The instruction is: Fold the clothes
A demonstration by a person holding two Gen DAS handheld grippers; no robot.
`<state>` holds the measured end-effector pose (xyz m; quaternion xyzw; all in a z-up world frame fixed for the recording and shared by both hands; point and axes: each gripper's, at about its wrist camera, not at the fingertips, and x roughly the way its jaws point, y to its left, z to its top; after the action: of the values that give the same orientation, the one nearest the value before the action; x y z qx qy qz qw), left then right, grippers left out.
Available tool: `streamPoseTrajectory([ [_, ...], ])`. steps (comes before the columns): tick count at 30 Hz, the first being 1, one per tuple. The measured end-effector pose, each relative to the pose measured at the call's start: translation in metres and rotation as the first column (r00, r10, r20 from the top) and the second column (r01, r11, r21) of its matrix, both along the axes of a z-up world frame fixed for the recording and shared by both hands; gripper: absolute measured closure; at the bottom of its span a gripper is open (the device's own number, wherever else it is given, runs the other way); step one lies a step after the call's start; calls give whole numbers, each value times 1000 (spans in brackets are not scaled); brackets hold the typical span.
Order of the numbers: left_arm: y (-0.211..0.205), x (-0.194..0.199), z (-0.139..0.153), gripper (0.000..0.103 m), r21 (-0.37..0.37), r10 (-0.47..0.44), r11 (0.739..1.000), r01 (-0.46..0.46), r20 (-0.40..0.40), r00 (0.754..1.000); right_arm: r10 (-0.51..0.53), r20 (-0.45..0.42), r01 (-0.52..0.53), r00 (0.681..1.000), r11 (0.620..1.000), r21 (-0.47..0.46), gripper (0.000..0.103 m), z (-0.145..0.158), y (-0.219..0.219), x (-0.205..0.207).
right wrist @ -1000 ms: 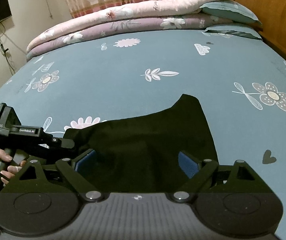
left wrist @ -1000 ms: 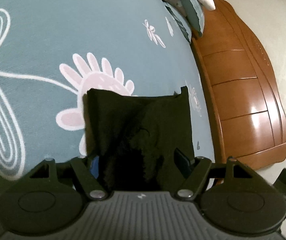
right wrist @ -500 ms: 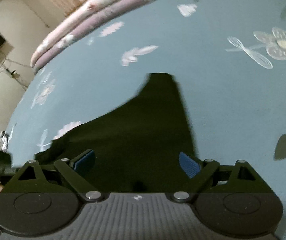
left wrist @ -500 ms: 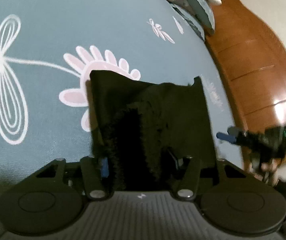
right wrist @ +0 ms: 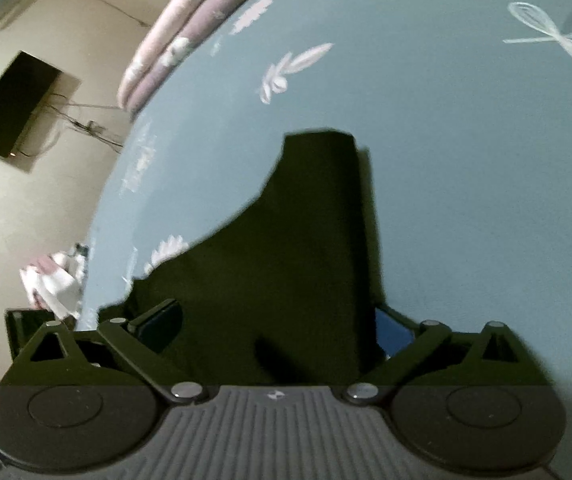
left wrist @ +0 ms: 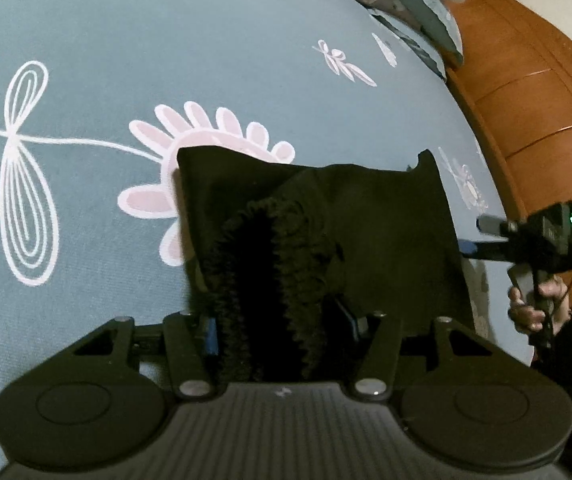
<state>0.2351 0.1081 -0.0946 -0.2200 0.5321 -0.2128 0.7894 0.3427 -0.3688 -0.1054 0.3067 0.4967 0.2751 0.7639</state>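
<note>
My left hand-held gripper (left wrist: 282,320) clenches the black garment's (left wrist: 366,220) bunched waistband; its length runs ahead across the bed (left wrist: 166,40). My right hand-held gripper (right wrist: 278,328) straddles cloth, spread.

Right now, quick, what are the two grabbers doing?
Left gripper: closed on the bunched waistband of the black shorts.
Right gripper: fingers wide apart, open, with the shorts lying between them.

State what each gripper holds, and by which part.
Left gripper: black garment, by its ruffled elastic edge. Right gripper: jaws wide; hold cannot be told.
</note>
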Motion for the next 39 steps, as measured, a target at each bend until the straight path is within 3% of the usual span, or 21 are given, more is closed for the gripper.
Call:
streamPoseTrajectory([
  [5, 1, 0, -2, 48, -13, 4, 1000, -4, 2, 1000, -9, -76, 20, 997, 991, 133, 0, -11, -10, -5],
  [7, 2, 0, -3, 48, -24, 9, 1000, -9, 6, 1000, 32, -112, -14, 993, 988, 155, 0, -15, -9, -17],
  [10, 3, 2, -4, 48, -40, 8, 999, -8, 2, 1000, 81, -117, -65, 990, 988, 139, 0, -16, -2, -28],
  [18, 2, 7, -6, 49, -57, -3, 998, 3, 0, 1000, 92, -116, -78, 989, 989, 122, 0, -14, 13, -1],
  [24, 3, 7, -8, 49, -68, 10, 998, -10, -1, 1000, 110, -107, -97, 988, 989, 115, 7, -16, 8, -6],
  [27, 1, 7, -7, 51, -54, 13, 998, -13, -2, 1000, 98, -119, -91, 988, 994, 58, 20, -14, 9, -5],
  [30, 0, 8, -6, 52, -40, 16, 999, -16, -3, 1000, 80, -115, -80, 990, 997, 1, 39, -11, 11, -8],
  [32, -1, 8, -5, 53, -30, 19, 999, -19, -4, 1000, 68, -112, -72, 991, 997, -36, 63, -9, 13, -11],
  [39, -4, 9, 0, 62, -4, 24, 1000, -24, -3, 1000, 26, -95, -42, 995, 985, -165, 78, -2, 18, -20],
])
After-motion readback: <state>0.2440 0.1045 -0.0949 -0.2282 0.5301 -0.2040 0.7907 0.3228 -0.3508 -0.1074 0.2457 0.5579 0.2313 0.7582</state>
